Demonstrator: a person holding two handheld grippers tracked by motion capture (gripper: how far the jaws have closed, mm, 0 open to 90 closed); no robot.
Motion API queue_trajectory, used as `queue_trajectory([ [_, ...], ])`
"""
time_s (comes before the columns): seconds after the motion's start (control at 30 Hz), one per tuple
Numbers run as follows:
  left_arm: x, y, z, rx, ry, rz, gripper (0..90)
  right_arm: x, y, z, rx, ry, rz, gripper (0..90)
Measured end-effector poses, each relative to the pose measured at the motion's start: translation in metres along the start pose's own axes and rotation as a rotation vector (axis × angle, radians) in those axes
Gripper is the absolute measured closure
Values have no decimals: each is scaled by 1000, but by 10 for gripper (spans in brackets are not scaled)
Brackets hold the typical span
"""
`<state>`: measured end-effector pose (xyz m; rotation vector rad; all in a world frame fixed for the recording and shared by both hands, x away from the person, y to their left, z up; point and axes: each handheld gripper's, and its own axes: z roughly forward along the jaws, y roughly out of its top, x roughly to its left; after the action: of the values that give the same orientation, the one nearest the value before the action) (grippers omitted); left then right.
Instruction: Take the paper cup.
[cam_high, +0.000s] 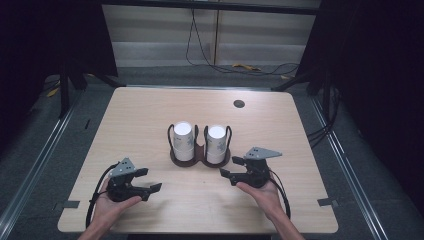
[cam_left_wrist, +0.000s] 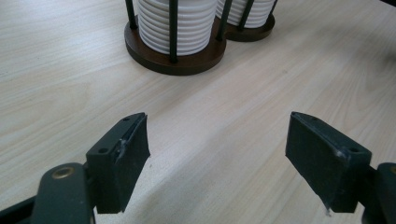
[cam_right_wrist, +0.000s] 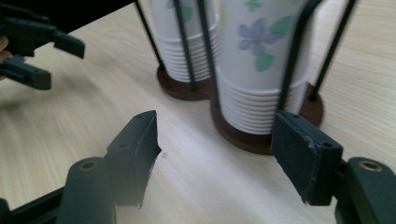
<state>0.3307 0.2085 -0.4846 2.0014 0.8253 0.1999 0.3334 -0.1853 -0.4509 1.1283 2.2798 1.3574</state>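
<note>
Cup holder (cam_high: 200, 159), a dark wooden double base with black wire uprights, stands at the middle of the table (cam_high: 150, 110) and serves as the reference point. Its left ring carries one stack of white paper cups (cam_high: 183, 140), nested upside down with bases up; its right ring carries a second stack (cam_high: 216, 143), likewise inverted, floral print visible in the right gripper view (cam_right_wrist: 261, 51). Both stacks sit fully within their wire cages, upright.

Right gripper (cam_high: 239, 167) is near the holder, on its right front side, jaws spread wide, holding nothing; its own view has the right stack just beyond the jaw tips. Left gripper (cam_high: 145, 181) lies further from the holder, to its left front, jaws also wide and empty.

Judgement: the step in hand is an approach to the right stack. To do it well, the right gripper should rise to the top cup, close above the wire tops rather than across an upright, grip lightly to avoid crushing paper, and lift straight up. The left gripper may need to steady the base.
</note>
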Motion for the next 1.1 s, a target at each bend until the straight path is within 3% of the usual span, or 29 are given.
queue_trajectory([
  [0.27, 1, -2, -4, -8, 6, -9, 218, 8, 7, 6, 10, 47, -30, 362],
  [0.43, 3, -1, -2, -10, -5, -23, 218, 12, 20, 8, -9, 93, -46, 401],
  [0.57, 0, 0, -2, -13, -15, -4, 217, 19, 36, 12, -4, 137, -80, 420],
  [0.83, -4, -1, -6, -23, -28, 14, 216, 29, 52, 16, -31, 142, -104, 368],
  [1.1, -3, -1, -5, -20, -28, 11, 216, 26, 69, 21, -73, 138, -113, 356],
])
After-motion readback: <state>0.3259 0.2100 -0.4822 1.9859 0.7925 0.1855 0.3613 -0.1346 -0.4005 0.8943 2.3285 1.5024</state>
